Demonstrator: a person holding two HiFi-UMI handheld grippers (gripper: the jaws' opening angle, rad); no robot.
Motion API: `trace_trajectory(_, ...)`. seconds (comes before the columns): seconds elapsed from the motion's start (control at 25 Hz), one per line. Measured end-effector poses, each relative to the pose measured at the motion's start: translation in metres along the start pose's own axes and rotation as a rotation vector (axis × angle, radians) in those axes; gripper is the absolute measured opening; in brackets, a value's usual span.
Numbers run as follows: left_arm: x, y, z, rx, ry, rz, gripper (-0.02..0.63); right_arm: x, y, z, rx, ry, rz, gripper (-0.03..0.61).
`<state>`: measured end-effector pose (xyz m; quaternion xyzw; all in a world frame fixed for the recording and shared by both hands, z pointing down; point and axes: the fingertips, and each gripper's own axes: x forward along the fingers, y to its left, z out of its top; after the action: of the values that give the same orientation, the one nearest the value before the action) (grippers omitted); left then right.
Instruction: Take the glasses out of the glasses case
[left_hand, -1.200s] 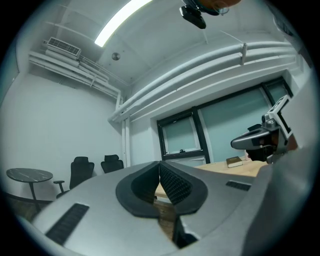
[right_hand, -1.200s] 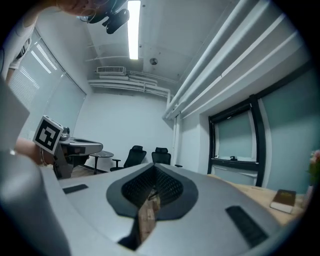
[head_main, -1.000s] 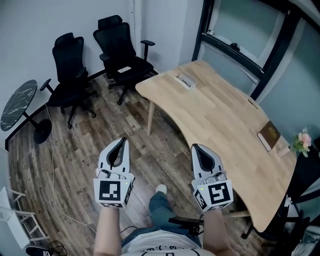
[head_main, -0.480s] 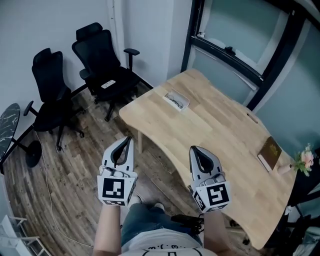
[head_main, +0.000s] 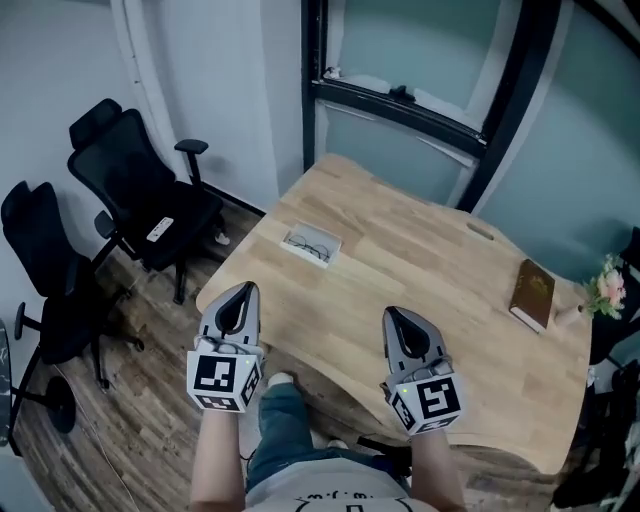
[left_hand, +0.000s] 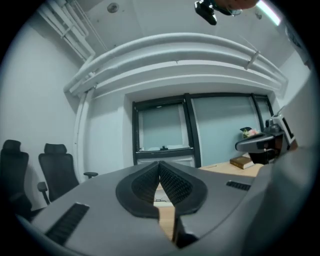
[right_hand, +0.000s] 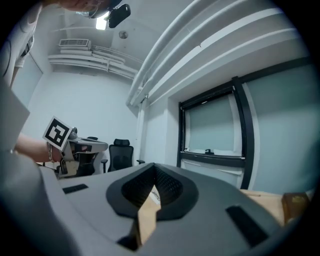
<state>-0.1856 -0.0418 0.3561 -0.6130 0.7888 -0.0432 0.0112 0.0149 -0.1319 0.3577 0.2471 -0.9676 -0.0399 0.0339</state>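
Note:
On the light wooden table (head_main: 420, 270), toward its far left corner, lies an open white glasses case (head_main: 311, 245) with dark-rimmed glasses in it. My left gripper (head_main: 243, 290) hangs over the table's near left edge, short of the case, and it is shut and holds nothing. Further right, my right gripper (head_main: 392, 313) is over the table's front part, also shut and empty. In the left gripper view the jaws (left_hand: 159, 164) meet at their tips. The right gripper view shows its jaws (right_hand: 154, 167) closed too, with table wood behind them.
A brown book (head_main: 531, 294) lies at the table's right end, next to pink flowers (head_main: 606, 290). Two black office chairs (head_main: 140, 200) stand on the wood floor to the left. A dark-framed window (head_main: 400, 100) is behind the table.
The person has walked up to the table. Both grippers, once over the floor, now reach over its near edge. The case is closer. Both jaws stay shut.

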Motion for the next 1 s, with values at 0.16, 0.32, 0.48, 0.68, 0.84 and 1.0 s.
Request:
trace_trajectory(0.16,0.079,0.018,-0.032,0.096,0.121,-0.200,0.017,0.058,-0.017,-0.004,0.021,0.029,-0.118,0.011)
trace_trajectory(0.32,0.141,0.031,-0.045,0.136,0.165,-0.384,0.035,0.110,-0.024,-0.001,0.011,0.060,-0.202,0.010)
trace_trajectory(0.48,0.188,0.037,-0.060,0.149,0.199,-0.562,0.201,0.146,-0.033,-0.006,0.009,0.100,-0.296,0.011)
trace_trajectory(0.68,0.218,0.030,-0.090,0.285,0.302,-0.845,0.198,0.170,-0.040,-0.011,0.007,0.152,-0.395,0.011)
trace_trajectory(0.84,0.232,0.019,-0.132,0.463,0.421,-1.050,0.166,0.175,-0.042,-0.026,0.020,0.207,-0.441,0.011)
trace_trajectory(1.0,0.247,0.009,-0.165,0.618,0.519,-1.158,0.166,0.173,-0.043,-0.044,0.046,0.259,-0.459,0.011)
